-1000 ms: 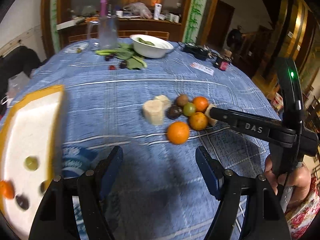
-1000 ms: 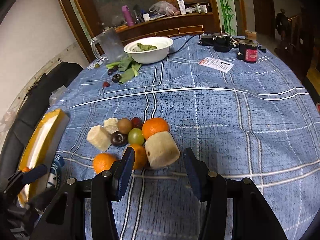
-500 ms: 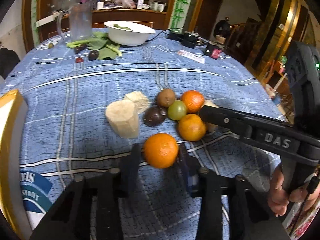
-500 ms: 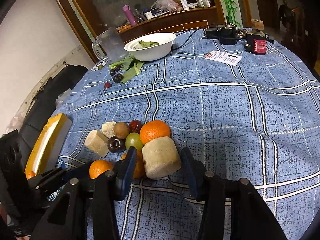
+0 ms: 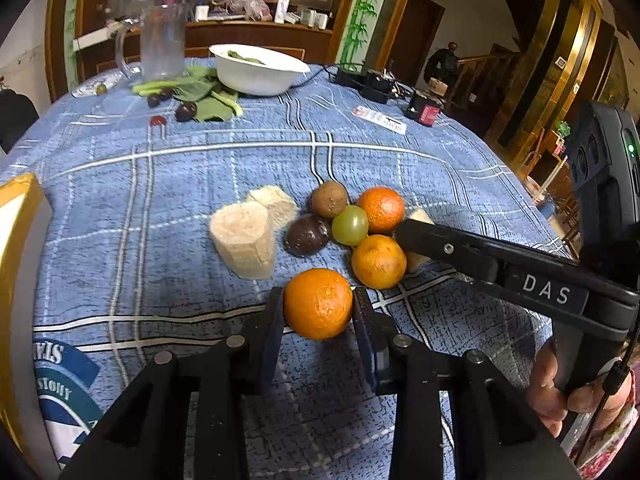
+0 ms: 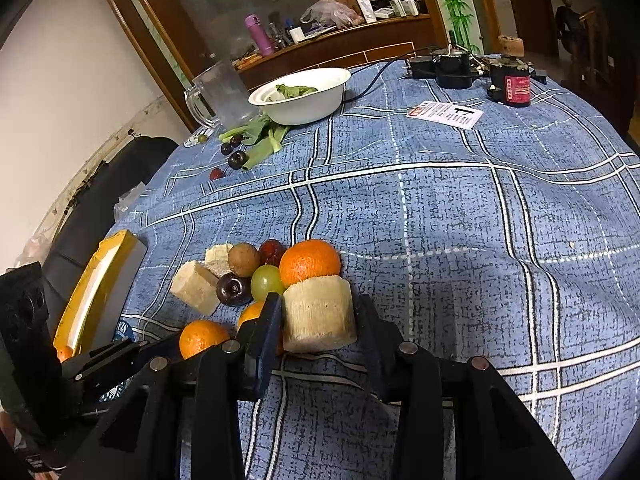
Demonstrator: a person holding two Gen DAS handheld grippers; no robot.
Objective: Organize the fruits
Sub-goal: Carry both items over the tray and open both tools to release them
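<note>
Orange [image 5: 318, 303] clamped in left gripper [image 5: 318, 312] — right gripper [image 6: 318, 314] clasps cane chunk [image 6: 319, 314].

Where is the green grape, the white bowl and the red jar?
green grape [image 5: 350, 225], left wrist view, middle of its skin
white bowl [image 6: 312, 104], right wrist view, its outer wall
red jar [image 6: 516, 86], right wrist view, its red label

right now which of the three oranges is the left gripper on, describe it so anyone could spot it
On the blue checked tablecloth, find the fruit cluster at the middle. The orange at its near edge sits alone between the left gripper pads. The other two oranges lie behind it, touching the green grape.
</note>
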